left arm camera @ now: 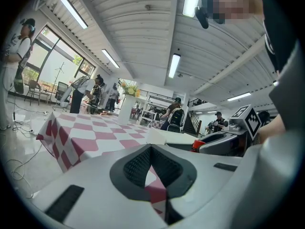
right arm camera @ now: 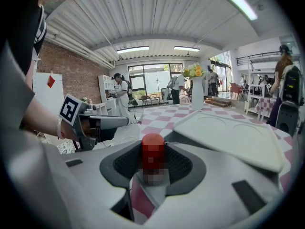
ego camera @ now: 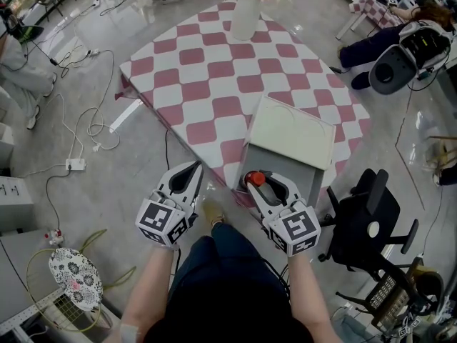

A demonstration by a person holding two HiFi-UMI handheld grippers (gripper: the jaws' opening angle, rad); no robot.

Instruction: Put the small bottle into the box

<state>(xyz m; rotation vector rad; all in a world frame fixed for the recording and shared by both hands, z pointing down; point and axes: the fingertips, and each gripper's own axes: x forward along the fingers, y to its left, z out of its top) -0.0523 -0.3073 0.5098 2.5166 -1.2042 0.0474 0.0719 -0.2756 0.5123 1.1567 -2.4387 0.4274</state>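
Observation:
A small bottle with a red cap [ego camera: 255, 179] stands upright between the jaws of my right gripper [ego camera: 258, 184], which is shut on it. In the right gripper view the bottle [right arm camera: 153, 151] fills the gap between the pads of the right gripper [right arm camera: 153, 168]. The white box [ego camera: 291, 133] sits with its lid down at the near edge of the checked table, just beyond and right of the bottle; its lid [right arm camera: 228, 137] lies close ahead on the right. My left gripper [ego camera: 189, 177] hangs off the table's near corner, jaws together and empty [left arm camera: 151, 149].
A pink-and-white checked table [ego camera: 214, 77] carries a white vase with yellow flowers [ego camera: 245, 13] at its far edge. A black office chair [ego camera: 368, 220] stands close on the right. Cables and a power strip [ego camera: 75, 164] lie on the floor at left.

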